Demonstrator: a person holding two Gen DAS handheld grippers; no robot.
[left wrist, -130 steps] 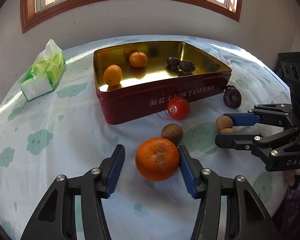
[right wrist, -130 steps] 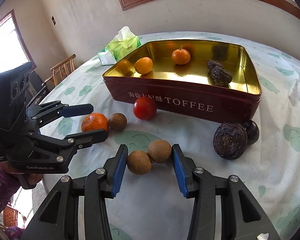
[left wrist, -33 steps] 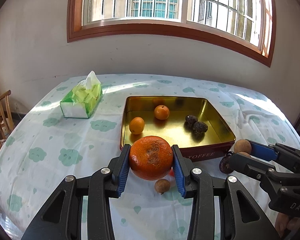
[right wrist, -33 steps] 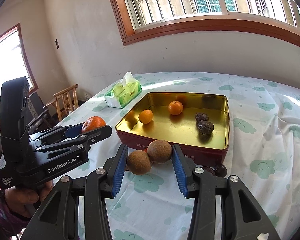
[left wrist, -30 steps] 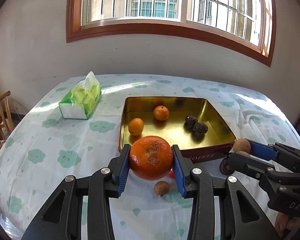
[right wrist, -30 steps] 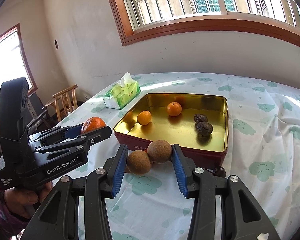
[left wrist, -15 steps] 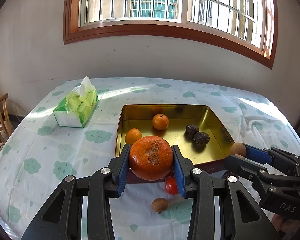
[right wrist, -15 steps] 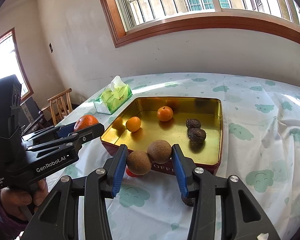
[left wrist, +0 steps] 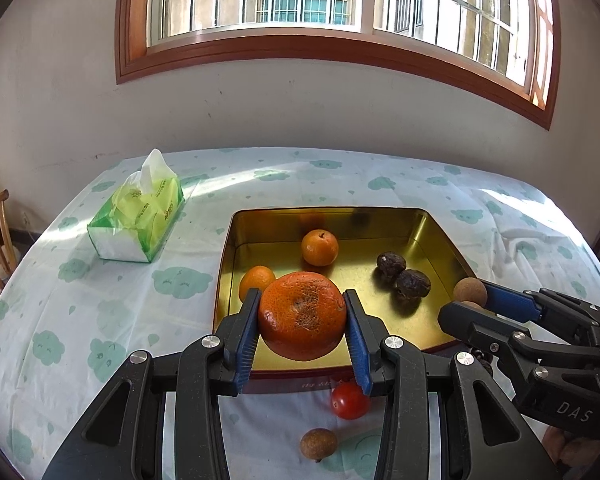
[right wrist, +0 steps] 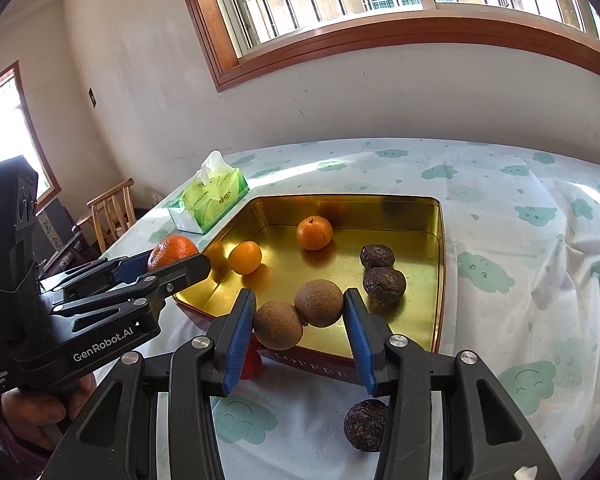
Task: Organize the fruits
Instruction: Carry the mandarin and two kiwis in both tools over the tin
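My left gripper [left wrist: 302, 326] is shut on a large orange [left wrist: 302, 316] and holds it in the air over the near edge of the red tin [left wrist: 340, 216]. My right gripper [right wrist: 299, 317] is shut on two brown longans [right wrist: 300, 312], side by side, above the tin's near wall. The gold-lined tin [right wrist: 436, 280] holds two small oranges [right wrist: 314, 233] and two dark wrinkled passion fruits [right wrist: 383, 280]. A red tomato [left wrist: 350, 401] and a brown longan [left wrist: 318, 444] lie on the cloth in front of the tin. Another passion fruit [right wrist: 366, 424] lies near the right gripper.
A green tissue pack [left wrist: 138, 216] stands left of the tin on the cloud-print tablecloth [left wrist: 80, 300]. A wooden chair [right wrist: 112, 208] stands beyond the table's left edge. The wall and window are behind the table.
Both grippers have moved forward and up with their fruit, and now hang over the tin's near edge. The tin looks closer. Grips are unchanged.
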